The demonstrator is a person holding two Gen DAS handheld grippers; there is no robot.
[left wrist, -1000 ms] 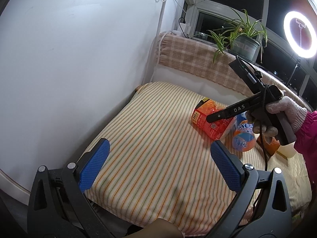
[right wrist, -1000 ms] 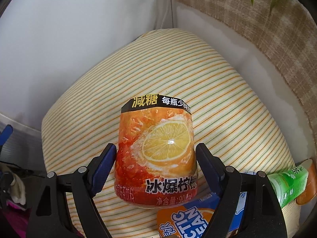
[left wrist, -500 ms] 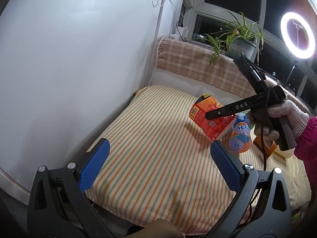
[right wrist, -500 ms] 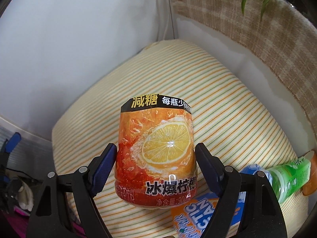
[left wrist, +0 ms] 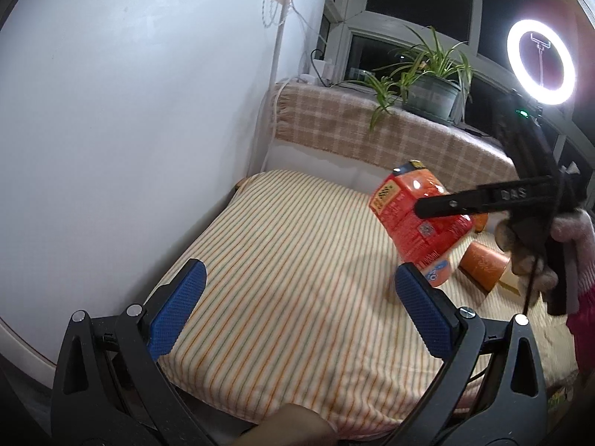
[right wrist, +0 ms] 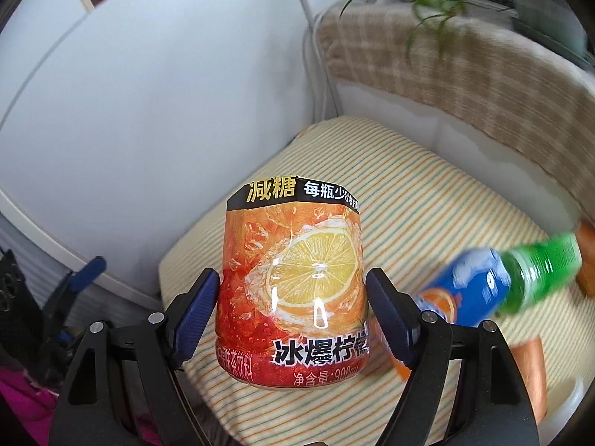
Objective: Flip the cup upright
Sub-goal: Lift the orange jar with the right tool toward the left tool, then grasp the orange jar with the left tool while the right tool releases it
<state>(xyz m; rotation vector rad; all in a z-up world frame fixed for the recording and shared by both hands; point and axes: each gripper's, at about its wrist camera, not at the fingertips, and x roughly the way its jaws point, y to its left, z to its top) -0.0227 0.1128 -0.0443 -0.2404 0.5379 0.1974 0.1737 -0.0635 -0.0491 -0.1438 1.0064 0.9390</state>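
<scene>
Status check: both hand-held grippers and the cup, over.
Right hand-held gripper shut on orange cup, lifted off striped cushion, tilted. Left hand-held gripper open, empty. Blue bottle lying close beside.

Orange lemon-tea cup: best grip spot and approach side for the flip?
Grip the orange cup across its lower-middle body, side-on, one pad on each flank, as the right gripper does now. The wall there is wide and nearly straight, and this leaves both ends free to turn. The left gripper is open and idle over the striped cushion.

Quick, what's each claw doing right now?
Left claw: open, holding nothing, above the striped cushion.
Right claw: shut on the orange cup, lifted off the cushion.
</scene>
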